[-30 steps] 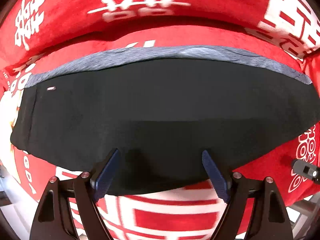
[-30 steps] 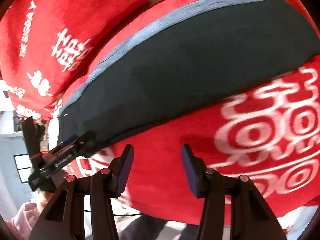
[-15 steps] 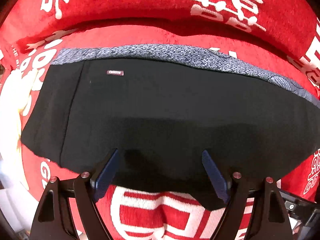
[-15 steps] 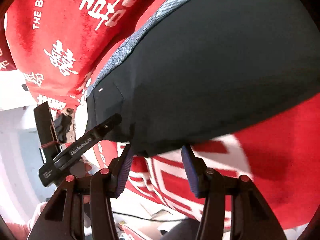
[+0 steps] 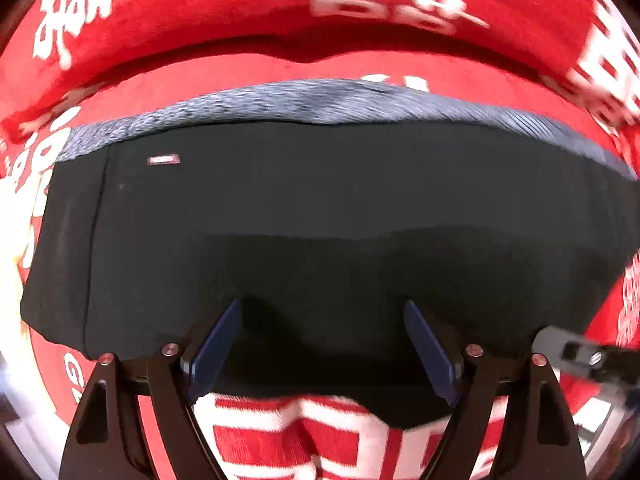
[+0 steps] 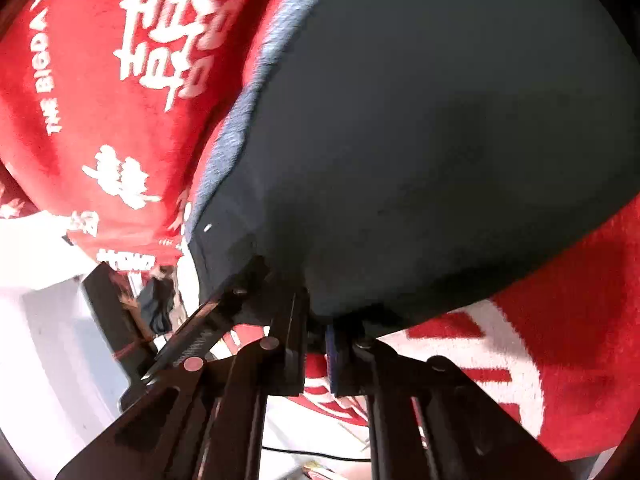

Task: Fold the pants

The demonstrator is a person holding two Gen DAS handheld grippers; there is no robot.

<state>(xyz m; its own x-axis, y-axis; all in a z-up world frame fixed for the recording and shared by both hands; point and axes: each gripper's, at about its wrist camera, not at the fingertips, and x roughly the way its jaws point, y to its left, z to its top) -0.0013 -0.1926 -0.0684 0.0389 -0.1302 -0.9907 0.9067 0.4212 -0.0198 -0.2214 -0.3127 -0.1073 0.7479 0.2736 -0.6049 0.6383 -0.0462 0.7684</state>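
Black pants (image 5: 320, 220) with a grey inner band (image 5: 320, 100) along the far edge lie flat on a red blanket with white characters (image 5: 240, 16). My left gripper (image 5: 320, 340) is open, its blue pads either side of the pants' near edge. My right gripper (image 6: 318, 332) is shut on the near edge of the pants (image 6: 440, 140). The left gripper's black fingers (image 6: 208, 320) show just left of it in the right wrist view. The right gripper's tip (image 5: 576, 352) shows at the right in the left wrist view.
The red blanket (image 6: 100, 80) covers the whole surface and rises in a fold behind the pants. A white floor or wall (image 6: 40, 340) shows beyond the blanket's edge at lower left in the right wrist view.
My right gripper moved left along the pants' near edge and closed on it. My left gripper stayed open at the near edge, with the view shifting slightly.
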